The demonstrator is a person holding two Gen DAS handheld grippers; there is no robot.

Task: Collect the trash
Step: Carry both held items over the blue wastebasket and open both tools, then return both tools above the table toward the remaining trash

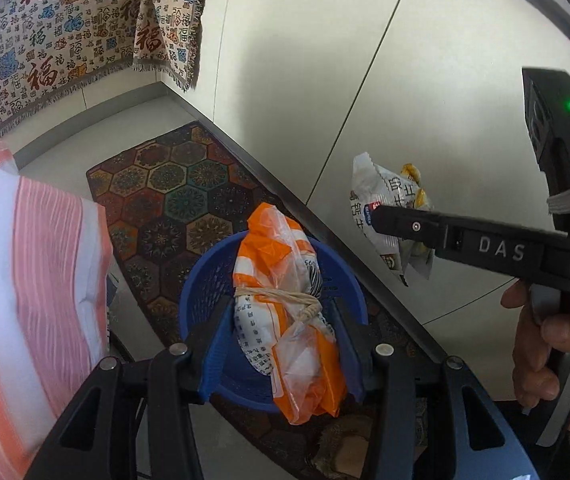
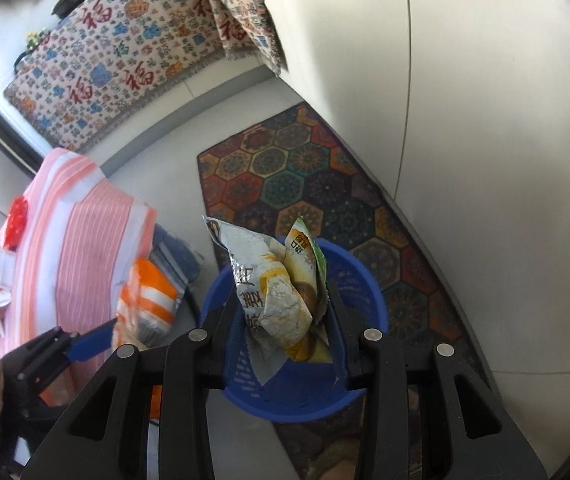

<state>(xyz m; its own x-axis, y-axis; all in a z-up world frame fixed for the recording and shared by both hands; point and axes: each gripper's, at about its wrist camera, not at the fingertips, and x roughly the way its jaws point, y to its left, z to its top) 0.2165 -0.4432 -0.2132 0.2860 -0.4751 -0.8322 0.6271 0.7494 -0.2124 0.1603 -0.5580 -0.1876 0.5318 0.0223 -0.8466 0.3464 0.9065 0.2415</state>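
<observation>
Trash in both grippers, folks, and both loads hang right above the blue basket [image 1: 205, 280]. Starting big: the sofa throw [image 1: 45, 48] up top is covered in red 福 characters, printed over and over among blue and orange motifs. Below it, a hexagon-patterned rug [image 1: 173, 184] lies along the white table edge [image 1: 405, 80], and the basket stands on that rug. A pink-and-white striped cushion [image 1: 37, 264] fills the left side.

Now the loads. The left gripper [image 1: 285, 344] has its blue-padded jaws pinched on an orange-and-white plastic bag [image 1: 285, 300], bundled and tied round the middle with pale string; small printed characters run along its white panels, too fine to read. The bundle sits squarely between the jaws, poking up beyond the fingertips and trailing down below them, over the basket's mouth.

The right gripper [image 2: 285, 320] has its jaws clamped on crumpled snack wrappers [image 2: 273, 292], white and yellow with a green-edged one beside; large dark characters show, creased and only partly legible. They stand upright between the jaws, above the basket [image 2: 365, 280].

Seen from the left camera, the right gripper's side [image 1: 501, 246] reads "DAS", with a green light glowing above it.
</observation>
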